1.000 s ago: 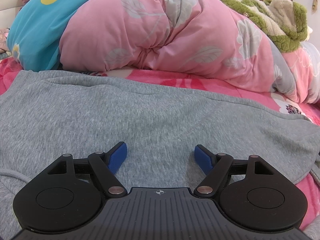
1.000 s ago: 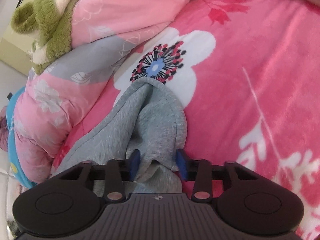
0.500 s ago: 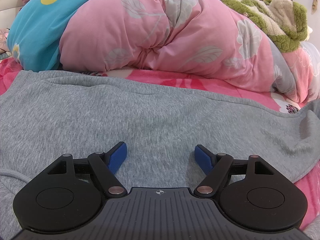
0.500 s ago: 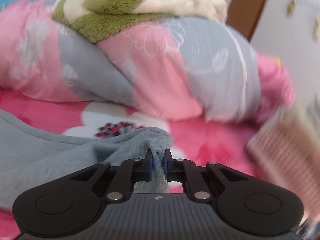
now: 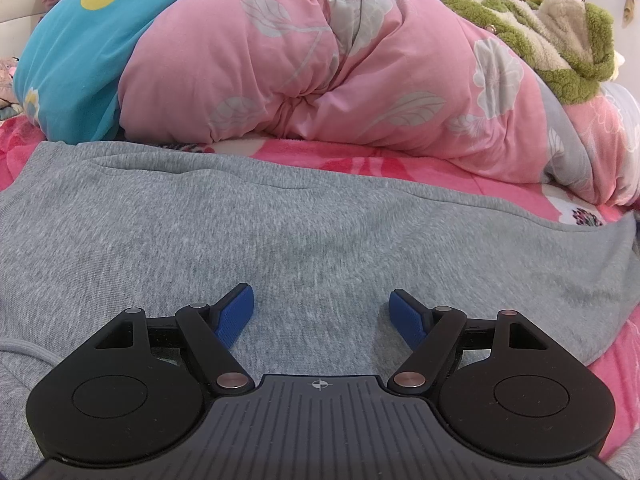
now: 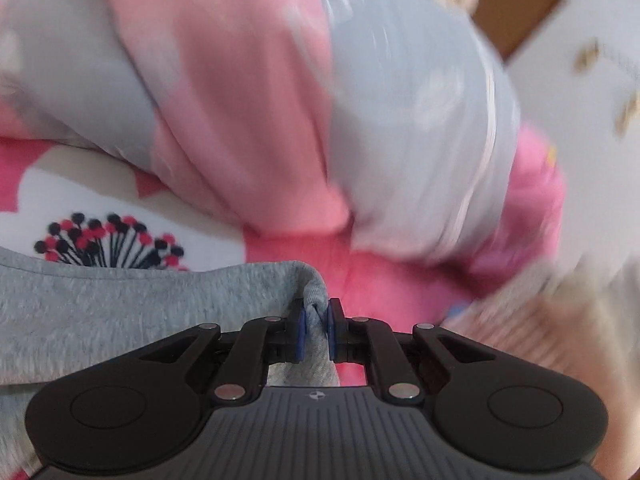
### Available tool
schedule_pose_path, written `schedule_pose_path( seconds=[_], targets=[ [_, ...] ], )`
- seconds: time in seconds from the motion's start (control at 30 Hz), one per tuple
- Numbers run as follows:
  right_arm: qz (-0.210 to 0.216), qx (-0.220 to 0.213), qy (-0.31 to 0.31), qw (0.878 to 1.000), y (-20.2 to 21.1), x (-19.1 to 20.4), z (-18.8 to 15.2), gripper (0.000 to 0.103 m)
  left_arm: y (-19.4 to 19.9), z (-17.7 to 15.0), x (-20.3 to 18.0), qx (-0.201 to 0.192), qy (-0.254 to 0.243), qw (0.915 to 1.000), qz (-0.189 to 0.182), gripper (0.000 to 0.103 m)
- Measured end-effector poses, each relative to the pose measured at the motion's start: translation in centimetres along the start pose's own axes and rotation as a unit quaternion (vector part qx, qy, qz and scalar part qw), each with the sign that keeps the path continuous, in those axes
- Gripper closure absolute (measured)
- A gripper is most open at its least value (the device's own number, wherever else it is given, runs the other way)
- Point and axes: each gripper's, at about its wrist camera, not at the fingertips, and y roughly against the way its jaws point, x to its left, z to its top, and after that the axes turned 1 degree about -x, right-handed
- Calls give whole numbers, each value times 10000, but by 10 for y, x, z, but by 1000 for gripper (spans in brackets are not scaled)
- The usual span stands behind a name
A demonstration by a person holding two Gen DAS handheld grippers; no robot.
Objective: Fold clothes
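Note:
A grey garment (image 5: pixel 280 236) lies spread flat over the pink flowered bedspread (image 5: pixel 384 164). My left gripper (image 5: pixel 322 312) hovers over its near middle, open, with nothing between its blue pads (image 5: pixel 236 314). In the right wrist view the same grey garment (image 6: pixel 120 300) stretches in from the left, and my right gripper (image 6: pixel 316 330) is shut on a bunched corner of it, the cloth pinched between the two blue pads. The background of that view is smeared by motion.
A bulky pink and grey quilt (image 5: pixel 340 60) is heaped along the far side of the bed, with a blue cushion (image 5: pixel 80 60) at the left and a green fleece (image 5: pixel 560 52) on top at the right. A brown door (image 6: pixel 516 16) shows beyond.
My right gripper closed on the garment's corner, rolled upright and carried it sideways, stretching the cloth out. In the left view the garment's right edge lifted. The left gripper stayed still.

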Motion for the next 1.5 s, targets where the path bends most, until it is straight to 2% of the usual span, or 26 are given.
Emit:
schedule_pose_path(
  seconds=[0.03, 0.07, 0.17, 0.2, 0.27, 0.33, 0.4, 0.53, 0.6, 0.63, 0.67, 0.7, 0.73, 0.77, 0.8, 0.87, 1.07, 1.23, 1.37, 1.5],
  targets=[
    [155, 77, -248, 9995, -4, -5, -5, 89, 0, 0, 0, -1, -2, 10000, 1, 27],
    [261, 114, -473, 9985, -5, -11, -10, 82, 0, 0, 0, -1, -4, 10000, 3, 27],
    [632, 209, -1144, 9912, 3, -36, -21, 43, 0, 0, 0, -2, -8, 10000, 5, 27],
    [725, 221, -1354, 9879, 8, -43, -24, 36, 0, 0, 0, -2, -9, 10000, 5, 27],
    [890, 223, -1750, 9803, 23, -59, -28, 35, 0, 0, -1, -4, -8, 10000, 6, 27],
    [1130, 249, -2246, 9676, 40, -74, -35, 31, 0, 0, -1, -4, -10, 10000, 8, 27],
    [1484, 391, -2815, 9472, 53, -87, -45, 25, 0, 0, -1, -4, -11, 10000, 7, 27],
    [2117, 1104, -3676, 8988, 68, -91, -78, 25, 0, 0, -1, -6, -7, 10000, 4, 27],
    [2305, 1315, -3792, 8864, 72, -85, -94, 25, 0, 0, 0, -7, -5, 10000, 1, 27],
    [2337, 1335, -3759, 8867, 74, -80, -99, 26, 0, 0, 0, -7, -4, 10000, 0, 27],
    [2340, 1322, -3689, 8898, 76, -74, -103, 35, 0, 0, 0, -8, -3, 10000, -1, 27],
    [2262, 1250, -3550, 8984, 78, -68, -105, 47, 0, 0, 0, -8, -2, 10000, -3, 27],
    [2167, 1150, -3359, 9094, 81, -63, -104, 53, 0, 0, 0, -9, 0, 10000, -4, 27],
    [2083, 1064, -3155, 9197, 84, -59, -102, 72, 0, 0, 0, -9, -2, 10000, -3, 27],
    [1986, 1006, -2965, 9287, 85, -56, -100, 84, 0, 0, 0, -9, -4, 10000, -3, 27],
    [1918, 892, -2861, 9346, 87, -58, -96, 93, 1, 0, 0, -9, -7, 10000, -2, 27],
    [1325, 211, -2778, 9512, 95, -92, -71, 95, 0, 0, -1, -8, -19, 10000, 4, 27],
    [664, -20, -2707, 9604, 88, -121, -56, 95, 0, 0, -1, -8, -22, 10000, 7, 27],
    [304, -20, -2754, 9609, 79, -139, -61, 95, 0, 1, -1, -8, -24, 10000, 11, 27],
    [227, 229, -2859, 9577, 65, -141, -78, 95, 0, 1, -1, -7, -26, 10000, 11, 27]
  ],
)
